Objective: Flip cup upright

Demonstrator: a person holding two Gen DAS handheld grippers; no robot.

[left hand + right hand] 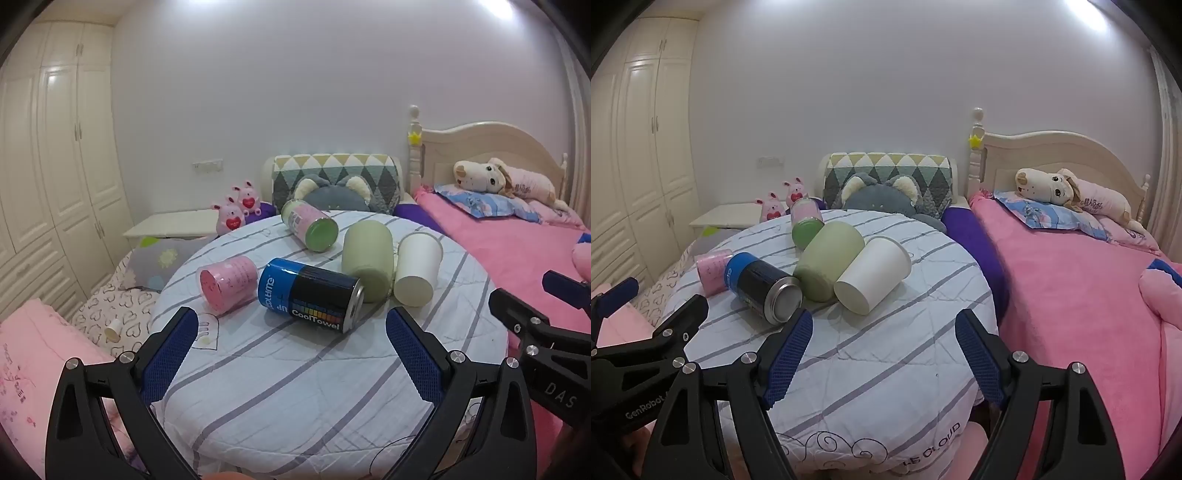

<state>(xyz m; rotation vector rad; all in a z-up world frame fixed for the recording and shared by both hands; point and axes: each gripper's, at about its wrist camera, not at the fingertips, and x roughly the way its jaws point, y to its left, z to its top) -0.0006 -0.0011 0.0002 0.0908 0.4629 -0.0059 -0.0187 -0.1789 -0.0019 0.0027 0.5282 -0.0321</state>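
A white paper cup point(416, 271) lies on its side on the round table, its base toward me; it also shows in the right wrist view point(873, 273). A pale green cup point(366, 264) lies on its side right beside it, to its left; it shows in the right wrist view too point(829, 264). My left gripper point(291, 354) is open and empty, low over the table's front. My right gripper point(884, 350) is open and empty, in front of the white cup. The right gripper shows at the right edge of the left wrist view point(532, 314).
A blue and black CoolTowel can point(310, 297), a pink can point(227, 288) and a pink can with a green lid point(310, 223) lie on the striped tablecloth point(295, 387). A pink bed point(1071, 288) stands right of the table. Cushions and plush toys point(882, 194) sit behind it.
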